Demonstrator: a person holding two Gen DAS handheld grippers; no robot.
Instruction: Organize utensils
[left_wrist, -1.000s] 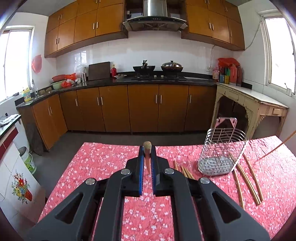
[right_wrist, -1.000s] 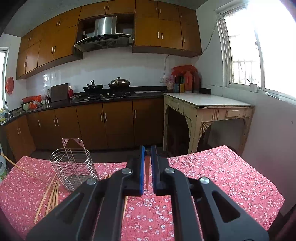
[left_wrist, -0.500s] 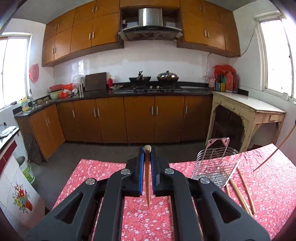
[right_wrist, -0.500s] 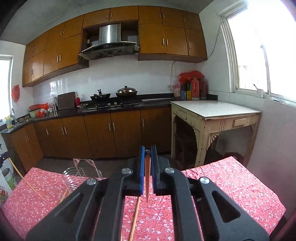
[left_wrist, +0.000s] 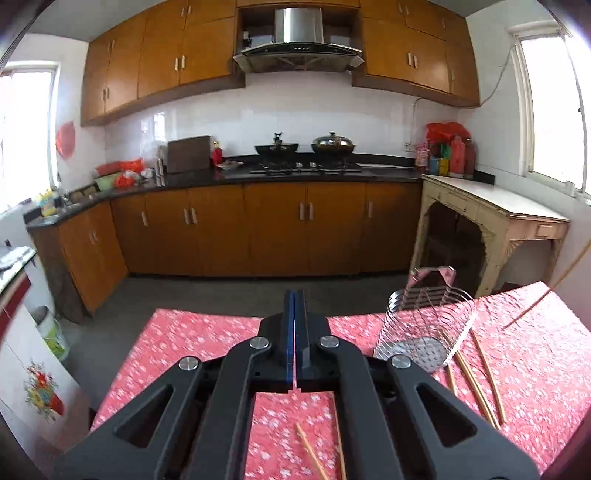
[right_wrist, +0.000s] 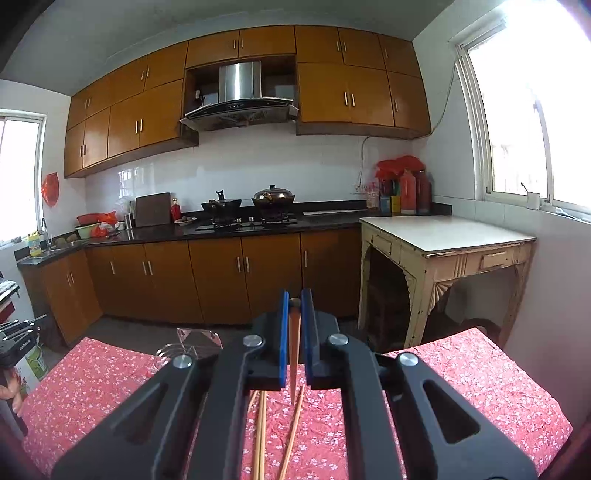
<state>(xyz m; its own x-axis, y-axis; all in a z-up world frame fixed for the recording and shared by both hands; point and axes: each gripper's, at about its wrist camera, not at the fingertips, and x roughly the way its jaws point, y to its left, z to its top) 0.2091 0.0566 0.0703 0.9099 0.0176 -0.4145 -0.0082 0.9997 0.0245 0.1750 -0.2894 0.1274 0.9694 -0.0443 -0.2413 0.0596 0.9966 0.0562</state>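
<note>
My left gripper (left_wrist: 294, 295) is shut with its blue pads together and nothing between them. A wire utensil basket (left_wrist: 424, 325) lies tipped on the red floral tablecloth to its right, with several wooden chopsticks (left_wrist: 476, 384) beside it and two more (left_wrist: 314, 454) under the gripper. One chopstick (left_wrist: 546, 295) hangs in the air at the right. My right gripper (right_wrist: 294, 301) is shut on a wooden chopstick (right_wrist: 293, 350) pointing back and down. More chopsticks (right_wrist: 262, 428) lie on the cloth below it. The basket's top (right_wrist: 192, 341) peeks out at its left.
The red-clothed table (left_wrist: 207, 343) ends at a far edge over the kitchen floor. A cream side table (right_wrist: 443, 240) stands to the right. Brown cabinets and a counter (left_wrist: 280, 177) run along the back wall. A hand and the other gripper (right_wrist: 14, 343) show at the left edge.
The chopstick held in my left gripper is gone from it and the pads are closed together. Both views have lifted and pulled back. The right gripper keeps its chopstick.
</note>
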